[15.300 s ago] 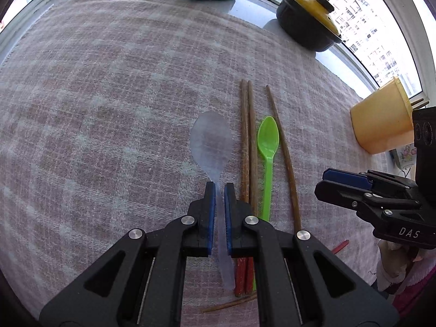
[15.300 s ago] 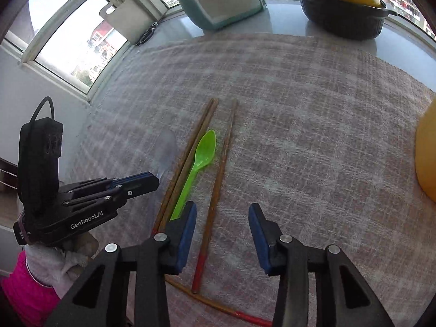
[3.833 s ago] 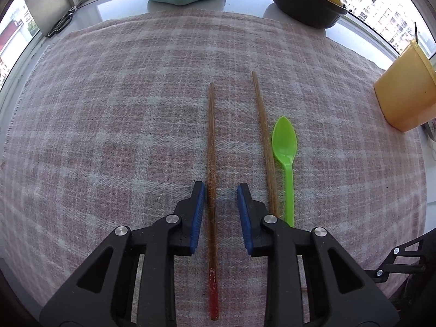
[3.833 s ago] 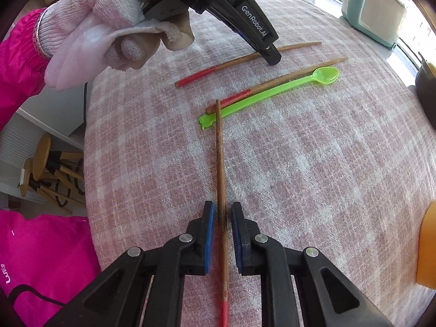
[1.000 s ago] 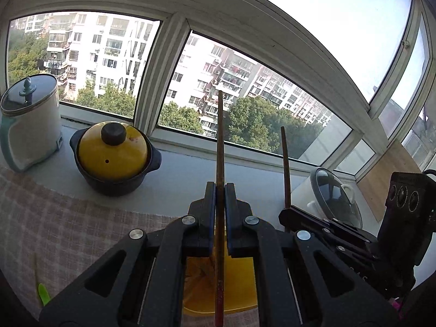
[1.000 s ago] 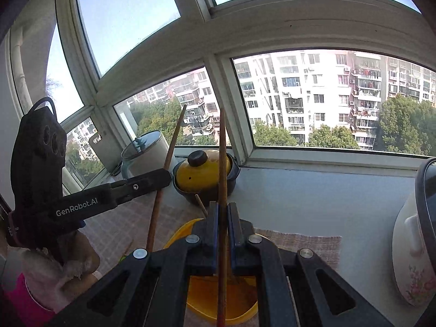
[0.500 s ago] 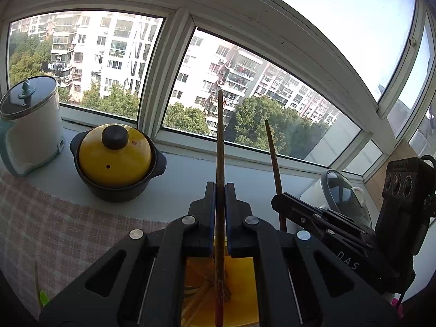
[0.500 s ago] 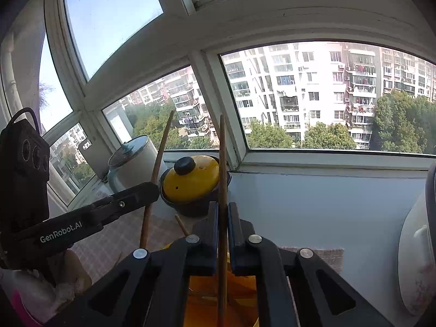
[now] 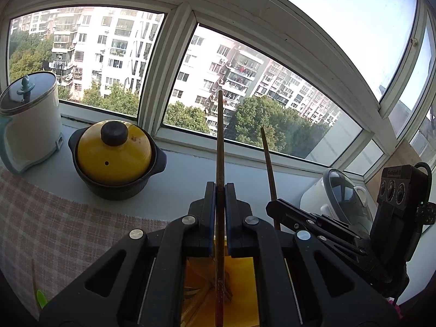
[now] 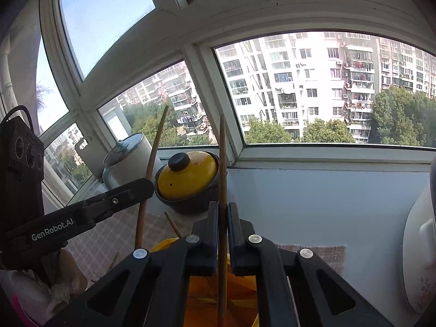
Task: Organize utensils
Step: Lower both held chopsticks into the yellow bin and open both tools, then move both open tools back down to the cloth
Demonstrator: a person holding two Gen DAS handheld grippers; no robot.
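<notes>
Both grippers have left the checked cloth, where they were picking chopsticks up a few seconds back, and now stand over the yellow holder, the right one a little lower than a second ago. The left gripper point(image 9: 220, 190) is clenched on a wooden chopstick point(image 9: 220, 141) that stands upright between its pads, its lower, reddish end reaching down into the yellow holder point(image 9: 245, 286). The right gripper point(image 10: 223, 209) is likewise clenched on its own chopstick point(image 10: 222, 163), also upright, with its lower part inside the same holder point(image 10: 239, 283). In the left view the right gripper point(image 9: 272, 208) stands just beside, to the right, with its stick point(image 9: 268, 163) leaning slightly. In the right view the left gripper point(image 10: 145, 185) bears the writing "GenRobot.AI" along its side.

Inside the holder other wooden sticks lie slanted against one another; one pokes out over its rim point(image 10: 172, 224). The holder stands at the far edge of the checked cloth point(image 9: 49, 231), close to the bare strip of surface point(image 9: 177, 190) under the window. On that strip stand a dark pot with a yellow lid point(image 9: 114, 155), a white lidded container point(image 9: 30, 114) further left, and a white appliance with a glass lid point(image 9: 340, 193) to the right. A bit of green spoon point(image 9: 41, 298) shows at the lower left on the cloth. Open room lies between pot and appliance.
</notes>
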